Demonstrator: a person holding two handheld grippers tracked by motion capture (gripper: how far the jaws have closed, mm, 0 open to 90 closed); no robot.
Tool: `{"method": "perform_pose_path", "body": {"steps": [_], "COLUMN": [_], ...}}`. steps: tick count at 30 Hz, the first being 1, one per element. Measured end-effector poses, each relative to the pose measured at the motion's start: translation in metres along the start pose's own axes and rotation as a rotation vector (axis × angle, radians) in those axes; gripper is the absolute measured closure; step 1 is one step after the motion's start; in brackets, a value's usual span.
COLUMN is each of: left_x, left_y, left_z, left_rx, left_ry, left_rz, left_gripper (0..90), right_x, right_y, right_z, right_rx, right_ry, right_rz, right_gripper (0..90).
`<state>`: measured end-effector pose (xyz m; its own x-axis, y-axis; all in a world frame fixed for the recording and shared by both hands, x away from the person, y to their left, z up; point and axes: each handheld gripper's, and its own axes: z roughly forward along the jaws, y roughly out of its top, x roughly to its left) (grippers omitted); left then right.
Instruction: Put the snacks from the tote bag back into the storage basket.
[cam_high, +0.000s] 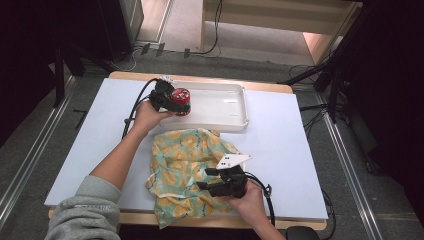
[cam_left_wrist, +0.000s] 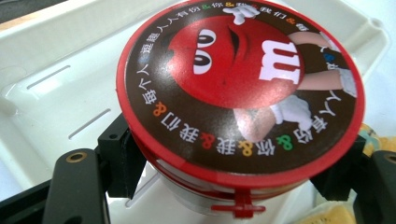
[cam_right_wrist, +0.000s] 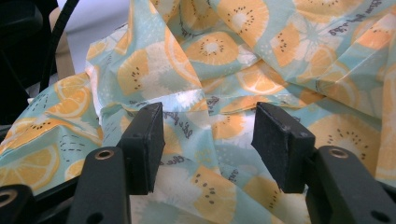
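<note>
My left claw (cam_high: 176, 104) pinches the tin (cam_left_wrist: 240, 88) only below its lid over the tray (cam_high: 235, 107), so it may slip; right claw (cam_right_wrist: 208, 140) gapes over cloth (cam_right_wrist: 280, 51).

Quick tally on the table!
One red-lidded candy tub (cam_left_wrist: 238, 93), one white tray (cam_high: 225, 107), one fruit-print cloth (cam_high: 187, 165), two grippers: left (cam_high: 172, 102), right (cam_high: 212, 180).
</note>
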<state>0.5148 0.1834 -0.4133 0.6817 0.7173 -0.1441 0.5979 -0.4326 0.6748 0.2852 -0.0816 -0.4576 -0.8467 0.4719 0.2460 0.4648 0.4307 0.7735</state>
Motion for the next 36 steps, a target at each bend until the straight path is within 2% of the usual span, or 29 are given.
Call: {"method": "perform_pose_path", "body": {"steps": [6, 9, 13, 18, 22, 28, 31, 36], "left_x": [-0.001, -0.002, -0.003, -0.001, -0.003, -0.005, -0.004, -0.006], "left_y": [-0.002, -0.004, -0.009, -0.013, -0.014, -0.015, -0.015, -0.015], "left_z": [0.008, 0.013, 0.020, 0.025, 0.026, 0.027, 0.027, 0.028], "left_rx": [0.007, 0.017, 0.038, 0.048, 0.041, 0.045, 0.050, 0.061], "left_ry": [0.010, 0.003, 0.020, 0.037, 0.053, 0.056, 0.038, 0.031], "left_rz": [-0.012, -0.001, 0.010, -0.002, 0.011, 0.028, 0.026, 0.039], "left_gripper": [25.9, 25.9, 25.9, 25.9, 25.8, 25.7, 25.5, 24.9], "right_x": [-0.001, -0.001, 0.000, -0.001, 0.000, 0.000, 0.000, 0.000], "right_y": [-0.001, -0.001, -0.002, -0.002, -0.002, -0.002, -0.002, -0.002], "right_z": [-0.001, 0.000, -0.001, -0.001, 0.000, 0.000, 0.000, 0.001], "right_rx": [0.000, 0.003, 0.003, 0.000, 0.004, 0.004, 0.004, 0.008], "right_ry": [-0.005, -0.004, -0.006, -0.003, -0.002, -0.002, -0.002, 0.001], "right_rz": [0.005, 0.005, 0.003, 0.007, 0.003, 0.007, 0.002, 0.007], "right_gripper": [44.8, 44.8, 44.8, 44.9, 44.9, 44.9, 44.9, 44.9]}}
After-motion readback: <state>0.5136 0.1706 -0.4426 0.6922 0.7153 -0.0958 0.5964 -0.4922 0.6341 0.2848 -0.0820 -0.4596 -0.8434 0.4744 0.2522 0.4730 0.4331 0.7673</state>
